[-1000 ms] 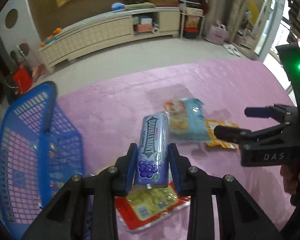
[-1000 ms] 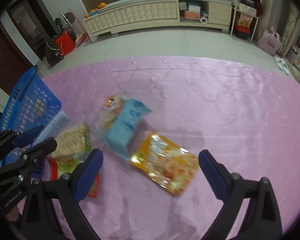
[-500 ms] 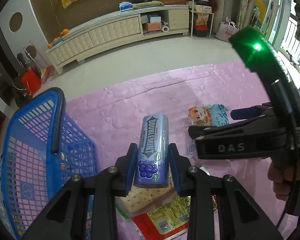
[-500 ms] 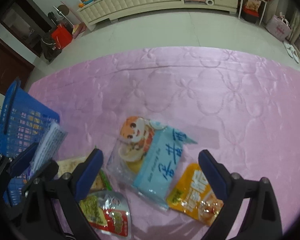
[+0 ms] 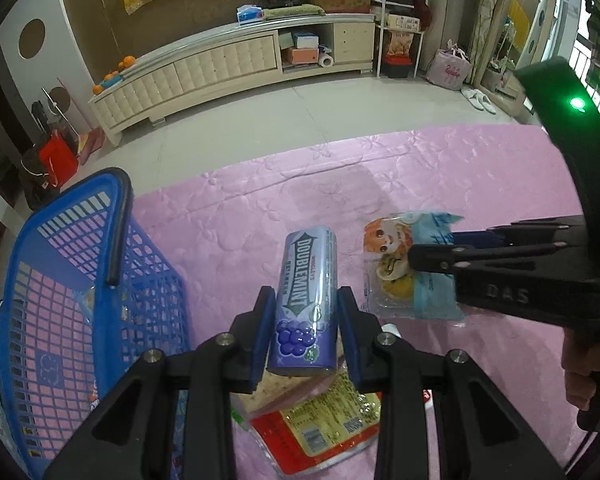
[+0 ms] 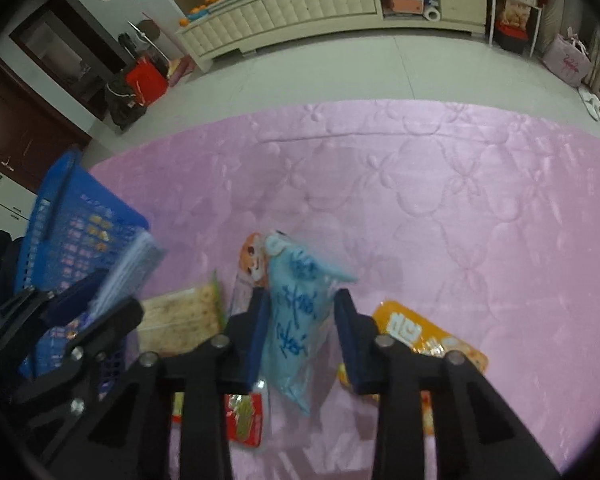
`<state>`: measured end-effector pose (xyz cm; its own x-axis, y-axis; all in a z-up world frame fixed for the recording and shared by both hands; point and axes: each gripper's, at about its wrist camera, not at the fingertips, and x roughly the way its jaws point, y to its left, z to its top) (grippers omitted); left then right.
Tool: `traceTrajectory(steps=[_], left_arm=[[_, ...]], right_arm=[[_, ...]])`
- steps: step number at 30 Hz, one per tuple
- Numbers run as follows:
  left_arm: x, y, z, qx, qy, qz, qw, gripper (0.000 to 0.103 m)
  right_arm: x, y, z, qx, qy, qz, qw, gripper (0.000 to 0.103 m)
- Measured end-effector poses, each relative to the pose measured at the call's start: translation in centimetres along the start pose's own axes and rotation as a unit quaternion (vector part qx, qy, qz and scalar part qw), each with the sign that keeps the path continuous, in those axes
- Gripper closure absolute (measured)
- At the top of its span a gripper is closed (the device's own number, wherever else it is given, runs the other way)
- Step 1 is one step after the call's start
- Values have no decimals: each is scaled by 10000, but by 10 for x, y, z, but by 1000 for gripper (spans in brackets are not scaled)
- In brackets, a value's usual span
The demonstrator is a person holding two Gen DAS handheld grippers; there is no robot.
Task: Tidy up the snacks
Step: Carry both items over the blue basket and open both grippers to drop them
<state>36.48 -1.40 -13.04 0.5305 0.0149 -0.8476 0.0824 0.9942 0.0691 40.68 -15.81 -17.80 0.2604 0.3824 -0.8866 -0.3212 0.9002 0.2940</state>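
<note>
My left gripper (image 5: 305, 320) is shut on a purple Doublemint gum tube (image 5: 306, 300) and holds it above the pink cloth, just right of the blue basket (image 5: 60, 300). My right gripper (image 6: 298, 320) is closed around a light blue snack bag (image 6: 296, 320) with a cartoon face, pinching it; the bag also shows in the left wrist view (image 5: 404, 268) under the right gripper (image 5: 452, 248). A cracker pack (image 6: 180, 320), a red snack pack (image 5: 320, 432) and an orange snack pack (image 6: 424, 340) lie on the cloth.
The pink quilted cloth (image 6: 420, 200) covers the surface. The blue basket (image 6: 72, 232) stands at the left with a few items inside. A cream cabinet (image 5: 220, 68) and bare floor lie beyond the far edge.
My right gripper has moved over the light blue bag and closed from wide open onto it. My left gripper keeps the gum tube and has drawn back slightly beside the basket.
</note>
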Motion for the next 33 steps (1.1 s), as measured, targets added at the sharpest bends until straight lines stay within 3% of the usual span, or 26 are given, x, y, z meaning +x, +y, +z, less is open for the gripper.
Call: traceTrajectory(steps=[7,19,25,33], left_arm=[[-38,4,-10,-55,-228,-99,9997,74],[-125,48,-38,-391,-776,-251,9959,74],[-164,85,-58,-509,-1000,-319,9932,74],[-193,135,-69,-530,-1103,-63,9925,74]], right_arm=[[-52,14,-18,-342,-498,-40,9982,71],[-146,91,-43,-956,-1235,-105,9877,71],[-167,132,-47,-1200,-1430,-78,9824,71],[-163,180,-43,-1419,-1466,119,9789,71]])
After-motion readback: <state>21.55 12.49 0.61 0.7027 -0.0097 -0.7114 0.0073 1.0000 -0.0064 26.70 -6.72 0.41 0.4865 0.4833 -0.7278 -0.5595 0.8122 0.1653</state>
